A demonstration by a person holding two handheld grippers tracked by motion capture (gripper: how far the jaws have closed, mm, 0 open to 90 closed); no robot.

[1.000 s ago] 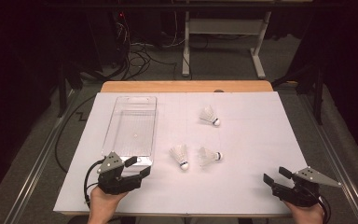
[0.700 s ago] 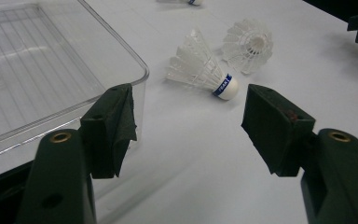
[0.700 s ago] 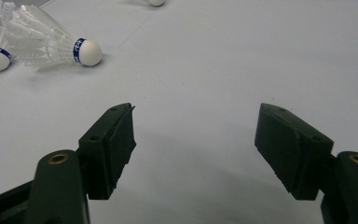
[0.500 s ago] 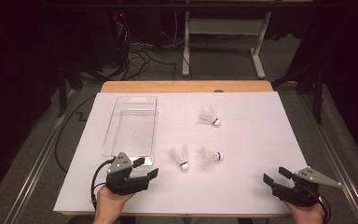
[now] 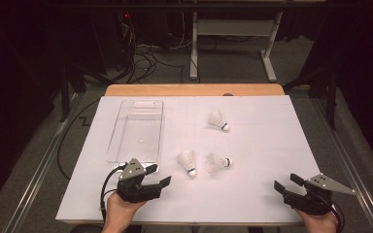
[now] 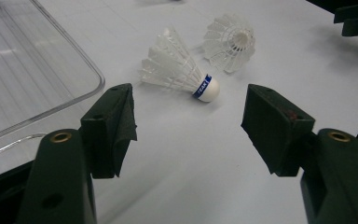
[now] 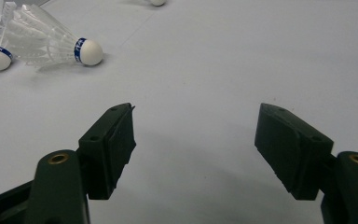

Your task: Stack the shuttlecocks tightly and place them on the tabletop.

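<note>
Bench state: three shuttlecocks lie on the white sheet, none in the clear tray (image 5: 136, 131), which stands open and bare. By my reading the job is to move them into that tray — nothing is done yet, all three remain.

My left gripper (image 5: 161, 175) sits at the near left of the table, just in front of the tray's near end, pointed across toward the nearest shuttlecock (image 5: 188, 161). Its jaws stand wide apart with nothing between the pads; in the left gripper view the nearest shuttlecock (image 6: 179, 70) lies on its side ahead of the jaws, cork toward me, not yet between them. The second shuttlecock (image 5: 217, 163) lies just beside it on the right, feathers close to or touching the first one's — cannot tell which. The far shuttlecock (image 5: 218, 120) lies well apart from both, farther up the sheet.

My right gripper (image 5: 285, 185) rests at the near right corner, jaws likewise wide and holding nothing.

Judgement: approach stage only. Left to do — grasp, carry, release, three times over.
</note>
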